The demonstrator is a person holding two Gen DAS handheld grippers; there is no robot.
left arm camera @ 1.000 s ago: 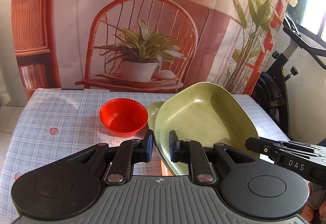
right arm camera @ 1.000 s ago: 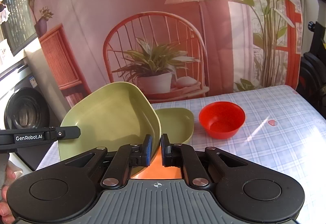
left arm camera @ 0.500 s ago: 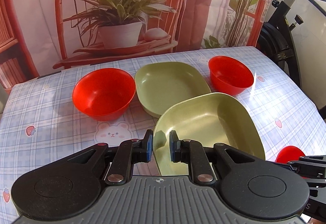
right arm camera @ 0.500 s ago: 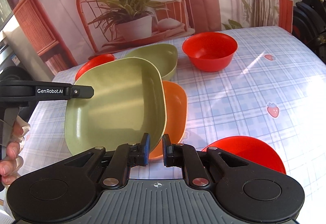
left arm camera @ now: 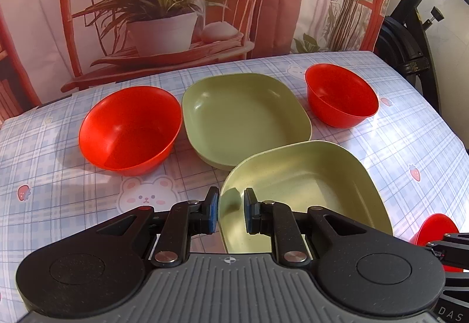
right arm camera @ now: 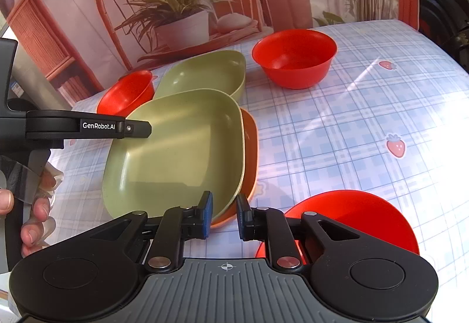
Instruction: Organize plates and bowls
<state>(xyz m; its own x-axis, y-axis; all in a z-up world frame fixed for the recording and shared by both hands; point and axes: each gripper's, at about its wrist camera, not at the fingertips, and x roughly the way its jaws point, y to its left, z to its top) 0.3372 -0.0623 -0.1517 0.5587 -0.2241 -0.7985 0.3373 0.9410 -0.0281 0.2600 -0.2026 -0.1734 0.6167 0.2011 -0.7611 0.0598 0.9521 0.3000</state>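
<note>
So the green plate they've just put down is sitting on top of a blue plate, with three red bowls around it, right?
Not quite: the plate underneath is orange, not blue. The right wrist view shows its orange rim poking out beside the green plate. The three red bowls are as you say.

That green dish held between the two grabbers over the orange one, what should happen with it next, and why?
Probably open both and back away. The near green plate already seems to sit nested in the orange plate, and the left gripper and right gripper each have its rim between their fingers with visible slack, so nothing needs holding.
</note>
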